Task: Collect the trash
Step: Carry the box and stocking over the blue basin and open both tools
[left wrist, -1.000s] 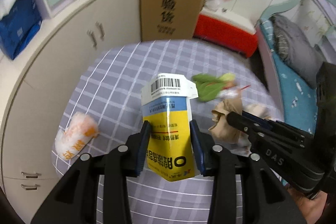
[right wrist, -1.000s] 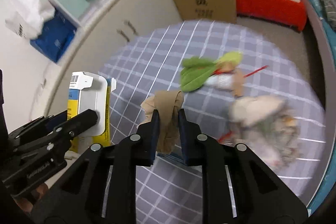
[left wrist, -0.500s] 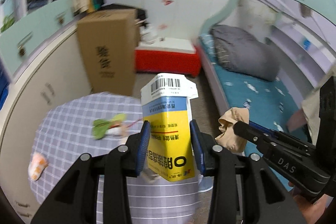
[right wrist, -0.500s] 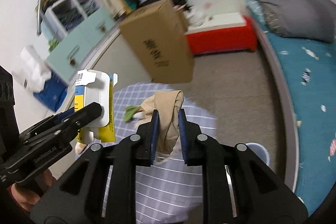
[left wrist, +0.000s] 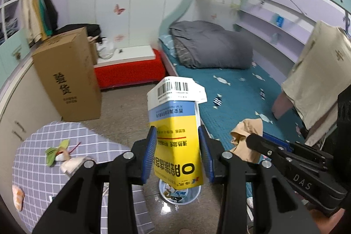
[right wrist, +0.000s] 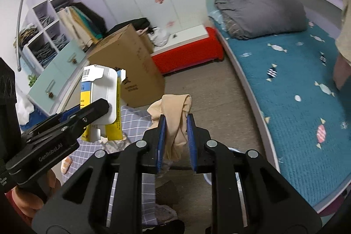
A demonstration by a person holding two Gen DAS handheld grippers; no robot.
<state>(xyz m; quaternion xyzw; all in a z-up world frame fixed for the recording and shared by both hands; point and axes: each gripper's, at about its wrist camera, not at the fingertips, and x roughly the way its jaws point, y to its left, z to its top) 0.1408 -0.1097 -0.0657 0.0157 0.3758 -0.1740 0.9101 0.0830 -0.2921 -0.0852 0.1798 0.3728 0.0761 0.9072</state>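
Note:
My left gripper [left wrist: 177, 155] is shut on a yellow, blue and white carton [left wrist: 175, 133] and holds it in the air above a small round bin [left wrist: 179, 193] on the floor. The carton also shows in the right wrist view [right wrist: 103, 102]. My right gripper [right wrist: 176, 142] is shut on a crumpled beige stocking [right wrist: 175, 122], held off the table edge; the stocking shows in the left wrist view [left wrist: 246, 139] to the right of the carton. Part of the bin's rim [right wrist: 208, 179] shows under the right gripper.
A round table with a checked cloth [left wrist: 43, 159] lies to the left, with a green wrapper [left wrist: 54, 150], crumpled paper [left wrist: 70, 165] and an orange packet [left wrist: 17, 196]. A cardboard box [left wrist: 68, 78], red bench [left wrist: 129, 71] and bed [left wrist: 230, 89] stand behind.
Both grippers have swung away from the table toward the floor and bed, still holding the carton and the stocking. The bin has come into view below the carton.

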